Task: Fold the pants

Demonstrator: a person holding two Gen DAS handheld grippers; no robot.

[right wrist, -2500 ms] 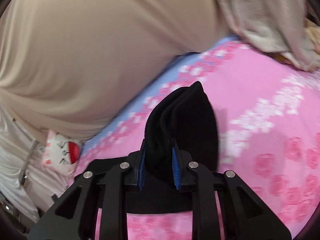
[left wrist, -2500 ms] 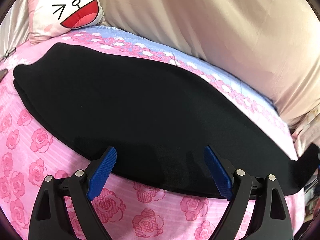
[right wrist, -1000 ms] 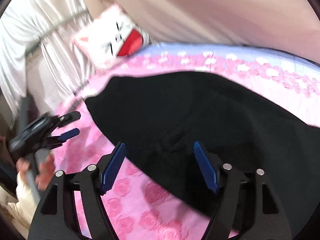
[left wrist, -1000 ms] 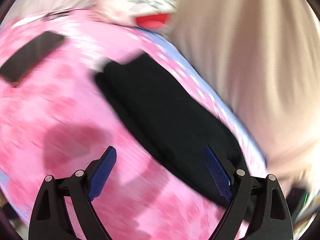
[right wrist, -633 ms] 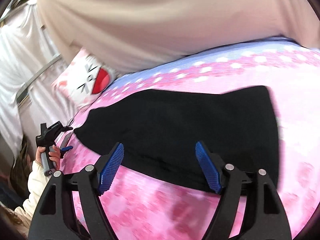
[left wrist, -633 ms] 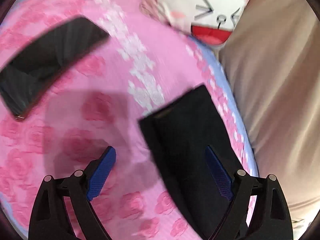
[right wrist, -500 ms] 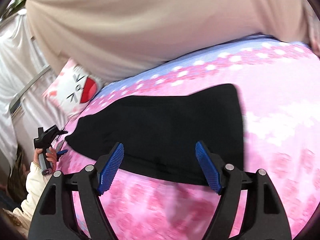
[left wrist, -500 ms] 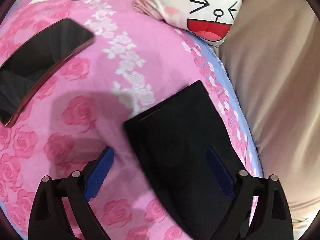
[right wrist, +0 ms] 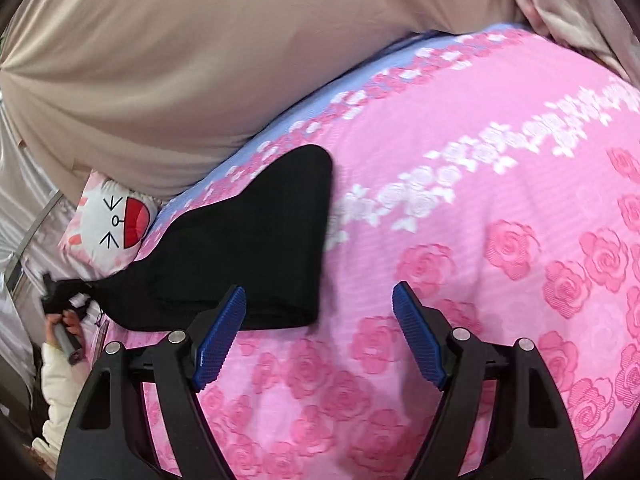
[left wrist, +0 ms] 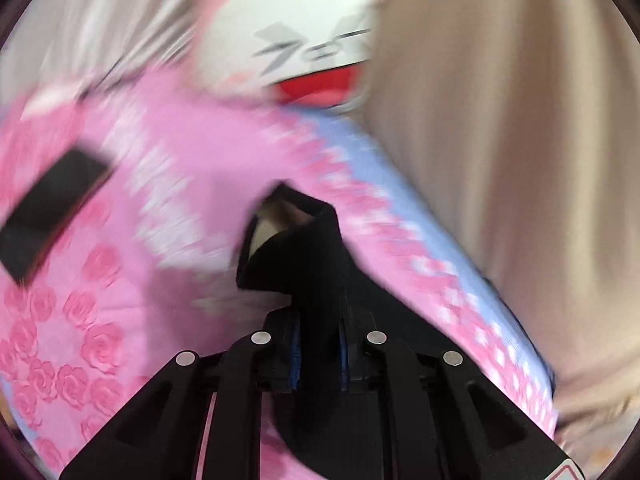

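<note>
The left gripper (left wrist: 319,354) is clamped on one end of the black pants (left wrist: 316,280), its blue pads pressed onto a raised bunch of cloth. The right gripper (right wrist: 318,334) hangs with its jaws wide apart just above the pink bed (right wrist: 500,208), beside the pants' near corner and touching nothing. The pants (right wrist: 256,248) lie flat across the bed as a long folded band.

The step in hand looks like carrying the gripped end over to the far end to halve the band. To do it well, the left should lift only high enough to clear the lower layer, travel straight along the band, and lay edge on edge; the right could pin the free end so it does not drag.

The left view, badly blurred, shows the clamp itself, a dark phone (left wrist: 48,212) on the bed, and the pillow (left wrist: 312,48) beyond. The right view is sharp and shows the whole band, the person's hand (right wrist: 66,330) on the left handle, and the beige cover (right wrist: 200,60) behind.
</note>
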